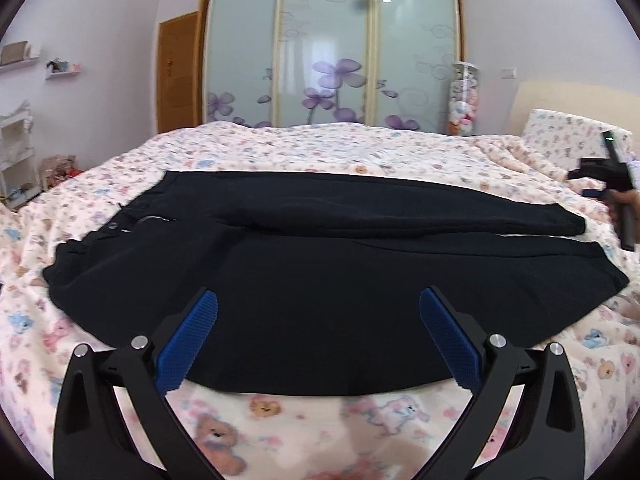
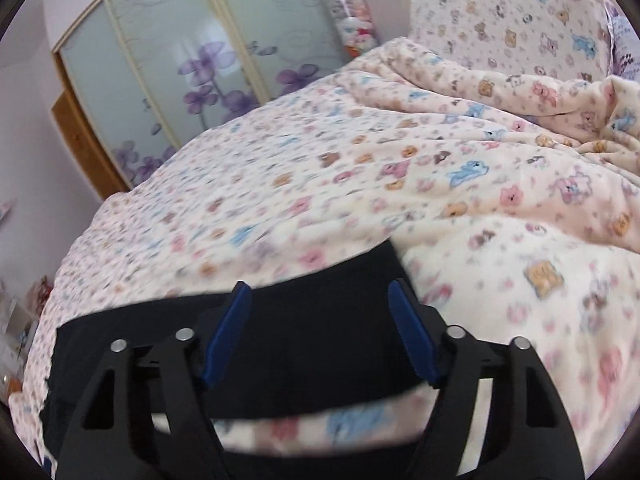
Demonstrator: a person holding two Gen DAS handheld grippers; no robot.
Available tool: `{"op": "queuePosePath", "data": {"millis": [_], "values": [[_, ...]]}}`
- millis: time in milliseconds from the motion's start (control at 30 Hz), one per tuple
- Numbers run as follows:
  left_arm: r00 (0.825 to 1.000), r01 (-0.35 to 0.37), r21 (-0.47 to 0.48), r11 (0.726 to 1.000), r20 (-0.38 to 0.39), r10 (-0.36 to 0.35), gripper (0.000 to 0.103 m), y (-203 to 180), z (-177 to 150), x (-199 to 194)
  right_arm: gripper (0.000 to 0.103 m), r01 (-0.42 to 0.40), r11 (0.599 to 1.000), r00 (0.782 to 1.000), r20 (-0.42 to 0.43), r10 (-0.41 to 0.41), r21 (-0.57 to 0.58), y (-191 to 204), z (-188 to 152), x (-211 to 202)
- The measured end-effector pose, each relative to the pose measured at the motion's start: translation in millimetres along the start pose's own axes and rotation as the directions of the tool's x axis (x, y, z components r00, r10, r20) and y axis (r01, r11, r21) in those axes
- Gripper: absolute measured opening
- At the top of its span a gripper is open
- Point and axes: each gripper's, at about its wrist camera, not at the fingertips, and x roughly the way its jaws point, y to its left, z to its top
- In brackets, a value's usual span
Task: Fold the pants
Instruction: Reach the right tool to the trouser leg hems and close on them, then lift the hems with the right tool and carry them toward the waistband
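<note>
Lying flat across the bed [image 1: 280,148], black pants [image 1: 320,264] are seen spread on a teddy-bear-print blanket [image 1: 360,420], with the waistband and its button toward the left of the left wrist view and the two legs running to the right, one leg beyond the other. The left gripper [image 1: 318,300] is held over the near edge of the pants with its jaws set wide and nothing between the blue pads [image 1: 188,344]. The right gripper [image 2: 318,292] is observed over the hem end of the legs, jaws likewise spread apart and empty; contact with the fabric cannot be judged, since the right wrist view is blurred. In the left wrist view the right gripper's body appears at the far right edge, beyond the leg hems. A wardrobe [image 1: 332,48] with frosted, flower-printed sliding doors is noted behind the bed, and a pillow [image 2: 512,20] in matching print at the headboard end.
</note>
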Motion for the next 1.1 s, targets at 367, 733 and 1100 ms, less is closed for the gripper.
{"op": "queuePosePath", "data": {"millis": [367, 733, 1100], "values": [[0.995, 0.077, 0.040, 0.996, -0.072, -0.074, 0.101, -9.5, -6.4, 20.9, 0.047, 0.153, 0.987, 0.987, -0.056, -0.151, 0.042, -44.9, 26.2, 90.0], [0.992, 0.082, 0.014, 0.997, -0.101, -0.080, 0.101, -5.3, -9.0, 26.4, 0.015, 0.063, 0.998, 0.998, -0.013, -0.063, 0.012, -35.8, 18.8, 82.0], [0.995, 0.086, -0.041, 0.995, -0.049, -0.088, 0.101, 3.7, -4.9, 14.1, 0.015, -0.258, 0.944, 0.941, 0.166, 0.293, -0.204, -9.2, -30.8, -84.1]]}}
